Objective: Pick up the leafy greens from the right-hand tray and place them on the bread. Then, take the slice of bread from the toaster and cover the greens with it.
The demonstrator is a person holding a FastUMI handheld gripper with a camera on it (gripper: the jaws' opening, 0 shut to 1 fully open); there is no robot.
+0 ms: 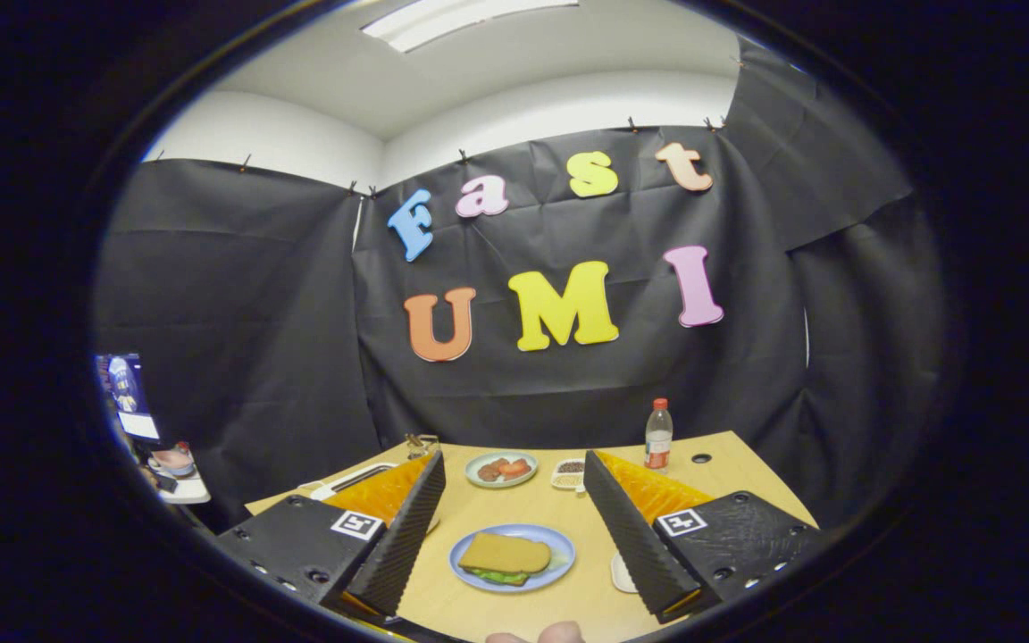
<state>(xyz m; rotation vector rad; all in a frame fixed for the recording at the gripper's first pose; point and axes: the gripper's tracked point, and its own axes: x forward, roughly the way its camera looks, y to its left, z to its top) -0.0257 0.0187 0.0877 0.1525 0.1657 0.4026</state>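
Note:
On the wooden table, a blue plate [559,554] lies between my two fingers and just ahead of them. A slice of bread [504,553] rests on top of leafy greens [502,577] on that plate; a green edge peeks out under the bread. My gripper [514,545] is open and raised above the table, with nothing between its fingers. A white toaster [355,479] stands beyond the left finger and is partly hidden by it. A white tray edge [621,573] shows beside the right finger.
A pale green plate [501,469] with reddish food sits farther back. A small white dish [569,473] of dark bits is beside it. A bottle [658,435] with a red cap stands behind the right finger. A fingertip [559,633] shows near the table's front edge.

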